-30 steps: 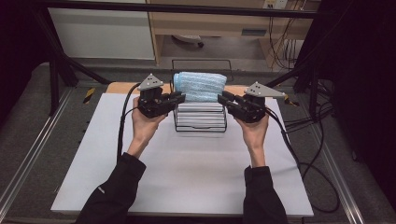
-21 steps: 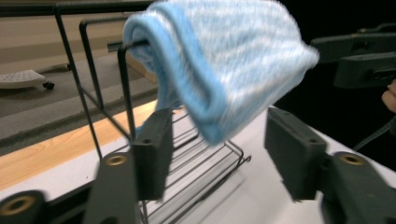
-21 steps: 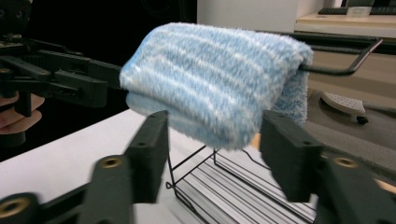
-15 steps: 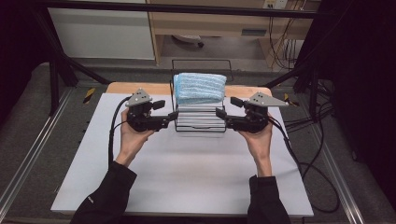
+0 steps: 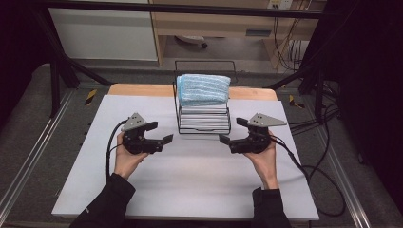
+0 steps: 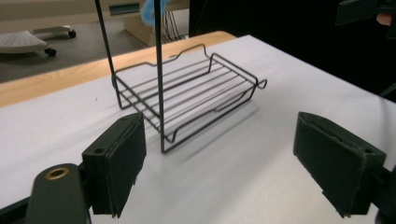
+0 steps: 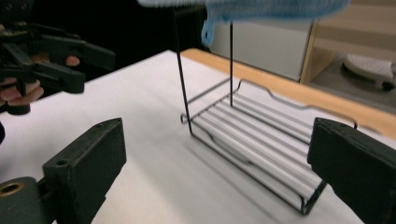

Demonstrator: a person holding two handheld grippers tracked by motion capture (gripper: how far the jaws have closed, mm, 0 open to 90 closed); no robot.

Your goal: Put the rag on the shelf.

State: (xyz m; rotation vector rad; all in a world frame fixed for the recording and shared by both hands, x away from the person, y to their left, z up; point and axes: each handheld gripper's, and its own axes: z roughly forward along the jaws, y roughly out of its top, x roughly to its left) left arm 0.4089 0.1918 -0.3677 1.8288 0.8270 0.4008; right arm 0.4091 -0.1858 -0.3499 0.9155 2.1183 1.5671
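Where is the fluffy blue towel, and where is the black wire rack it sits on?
blue towel (image 5: 203, 89), high view, middle of its folded top.
wire rack (image 6: 187, 93), left gripper view, on a wire of its bottom shelf.

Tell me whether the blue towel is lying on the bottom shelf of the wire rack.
No. In the high view the blue towel rests on the top of the wire rack, and the bottom shelf under it holds nothing.
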